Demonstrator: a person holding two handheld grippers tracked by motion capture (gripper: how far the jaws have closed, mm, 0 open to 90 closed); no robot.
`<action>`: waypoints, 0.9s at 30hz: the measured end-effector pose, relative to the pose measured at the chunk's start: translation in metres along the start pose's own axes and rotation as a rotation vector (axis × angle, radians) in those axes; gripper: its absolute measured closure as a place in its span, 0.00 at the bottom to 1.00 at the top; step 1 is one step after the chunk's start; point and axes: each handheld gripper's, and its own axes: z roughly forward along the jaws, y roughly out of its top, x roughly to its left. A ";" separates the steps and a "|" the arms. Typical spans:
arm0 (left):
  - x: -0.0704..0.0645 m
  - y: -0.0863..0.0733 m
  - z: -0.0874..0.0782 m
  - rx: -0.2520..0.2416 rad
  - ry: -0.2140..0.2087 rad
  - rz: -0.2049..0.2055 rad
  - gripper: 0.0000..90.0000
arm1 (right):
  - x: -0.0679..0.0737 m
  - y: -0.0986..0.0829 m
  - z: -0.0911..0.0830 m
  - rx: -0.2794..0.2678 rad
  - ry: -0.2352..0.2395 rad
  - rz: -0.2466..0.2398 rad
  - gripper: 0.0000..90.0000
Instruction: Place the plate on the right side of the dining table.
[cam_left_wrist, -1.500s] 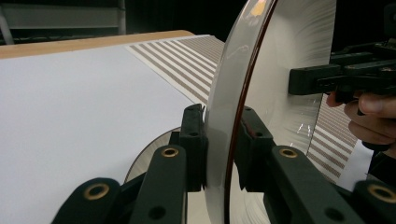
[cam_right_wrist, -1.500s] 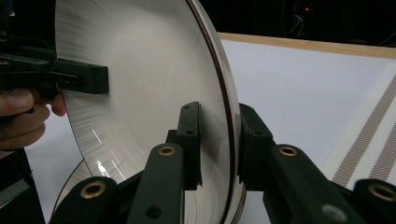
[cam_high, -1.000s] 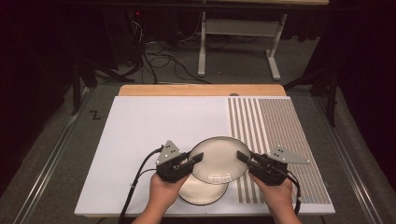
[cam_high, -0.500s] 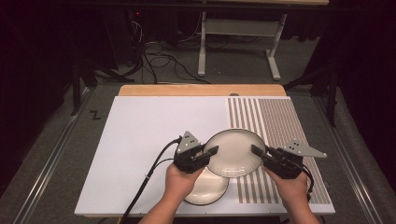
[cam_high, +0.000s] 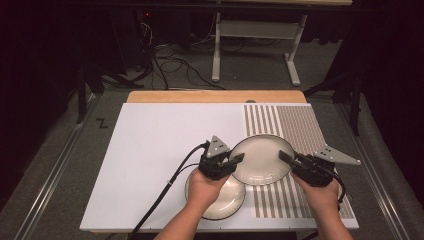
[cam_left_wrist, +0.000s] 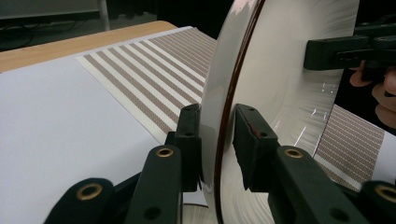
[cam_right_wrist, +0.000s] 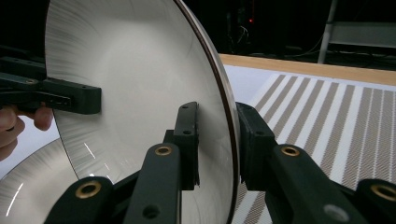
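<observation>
White tabletop (cam_high: 150, 165), striped mat (cam_high: 295, 125) on its right. Upper plate (cam_high: 260, 159) was held over mat's near-left edge, w/ left gripper (cam_high: 239, 159) and right gripper (cam_high: 283, 156) each pinching opposite rims, probably to keep it level. Second plate (cam_high: 225, 197) lay below, nearer the person.

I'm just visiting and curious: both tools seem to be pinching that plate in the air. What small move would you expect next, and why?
Probably lowering it onto the striped mat. The lifted plate is clamped at opposite rims by the left tool and the right tool, clear of the second plate lying on the table, and it already hangs over the striped mat, so setting it down there looks likely.
</observation>
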 end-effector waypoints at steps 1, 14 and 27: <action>0.000 0.001 0.002 0.004 -0.001 0.001 0.80 | 0.000 0.000 0.000 0.000 0.000 0.000 0.82; -0.009 0.008 0.032 0.050 -0.003 0.002 0.80 | -0.024 -0.001 -0.009 0.002 -0.039 0.014 0.81; -0.011 0.020 0.072 0.096 -0.022 0.021 0.77 | -0.049 -0.006 -0.018 -0.007 -0.097 0.028 0.84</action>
